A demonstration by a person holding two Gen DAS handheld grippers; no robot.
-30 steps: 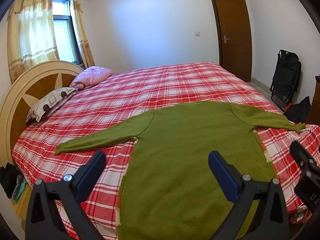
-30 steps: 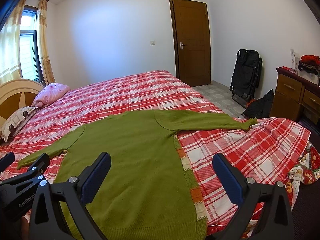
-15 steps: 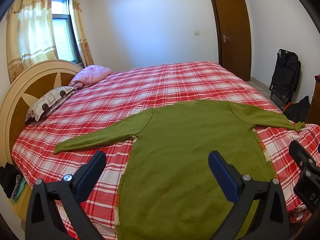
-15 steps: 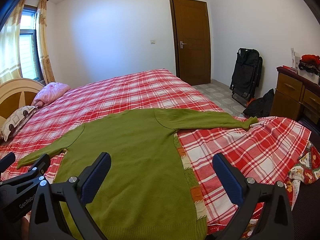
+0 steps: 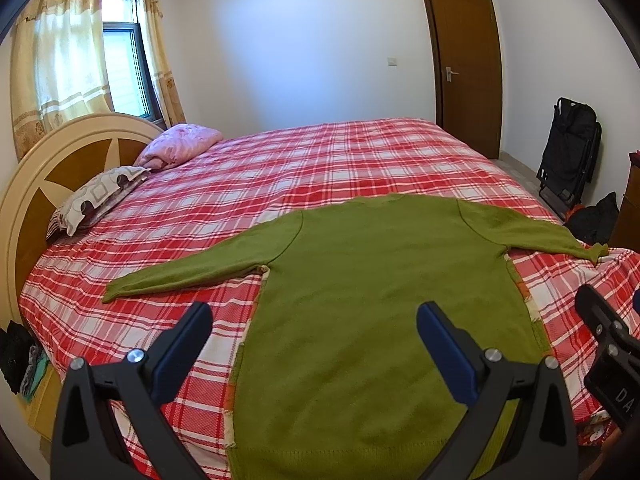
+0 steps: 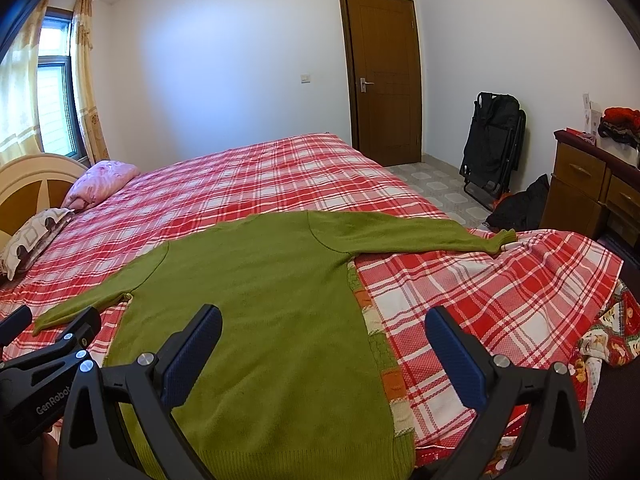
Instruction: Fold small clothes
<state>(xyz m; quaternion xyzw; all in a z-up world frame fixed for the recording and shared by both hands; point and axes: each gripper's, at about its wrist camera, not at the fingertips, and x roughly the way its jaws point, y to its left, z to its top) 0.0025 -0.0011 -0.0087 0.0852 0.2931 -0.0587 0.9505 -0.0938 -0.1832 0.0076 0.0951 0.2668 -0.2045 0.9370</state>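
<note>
A green long-sleeved sweater (image 5: pixel 380 300) lies flat on the red plaid bed, hem toward me, both sleeves spread out to the sides. It also shows in the right wrist view (image 6: pixel 256 312). My left gripper (image 5: pixel 314 316) is open and empty, held above the sweater's lower left part. My right gripper (image 6: pixel 324 320) is open and empty above the sweater's lower right edge. The left gripper's body shows at the left edge of the right wrist view (image 6: pixel 48 364).
The bed (image 5: pixel 320 168) has a rounded headboard (image 5: pixel 44 172) and two pillows (image 5: pixel 100 196) at the left. A wooden dresser (image 6: pixel 592 188), a folded black chair (image 6: pixel 494 144) and a dark bag (image 6: pixel 520 204) stand to the right. A closed door (image 6: pixel 384 76) is behind.
Both grippers have drifted back and up very slightly; the sweater sits a touch higher in both views. The sweater itself has not moved.
</note>
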